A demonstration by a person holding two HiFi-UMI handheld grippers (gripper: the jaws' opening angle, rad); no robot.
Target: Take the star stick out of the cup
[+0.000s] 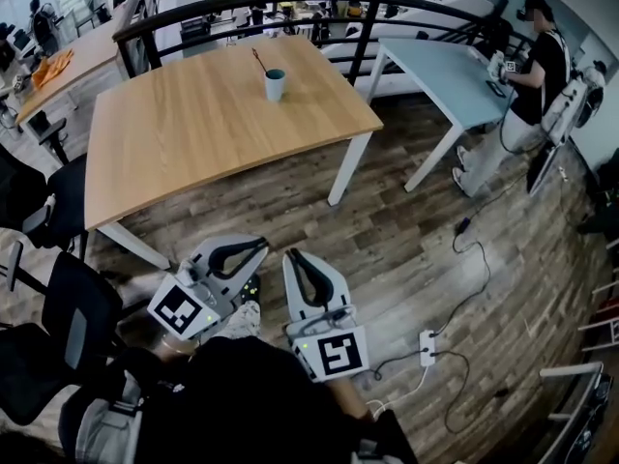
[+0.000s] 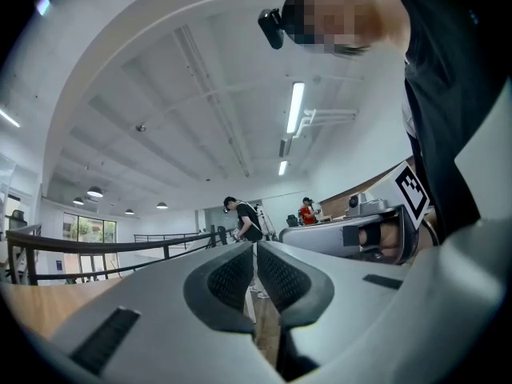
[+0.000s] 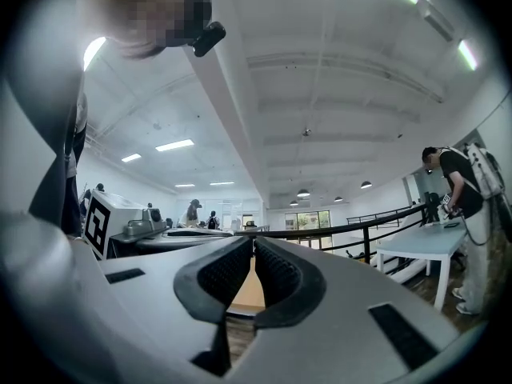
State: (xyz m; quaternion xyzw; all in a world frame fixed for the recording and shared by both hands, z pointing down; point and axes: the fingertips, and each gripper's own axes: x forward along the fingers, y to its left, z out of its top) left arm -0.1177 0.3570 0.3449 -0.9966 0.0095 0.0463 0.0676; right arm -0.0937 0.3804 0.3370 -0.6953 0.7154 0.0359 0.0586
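Observation:
A small cup (image 1: 276, 85) stands on the far side of the wooden table (image 1: 193, 133), with a thin dark stick (image 1: 259, 61) leaning out of it to the left; its star end is too small to make out. Both grippers are held low near the person's body, well short of the table and over the floor. The left gripper (image 1: 262, 245) is shut with nothing in it, and the right gripper (image 1: 290, 256) beside it is shut and empty too. In the left gripper view the left gripper (image 2: 254, 248) points up towards the ceiling. The right gripper (image 3: 253, 243) faces the table edge.
Black office chairs (image 1: 44, 216) stand at the left by the table's near corner. A pale blue table (image 1: 440, 75) with a person (image 1: 537, 66) beside it is at the right. A black railing (image 1: 319, 3) runs behind. A power strip (image 1: 427, 347) and cable lie on the wood floor.

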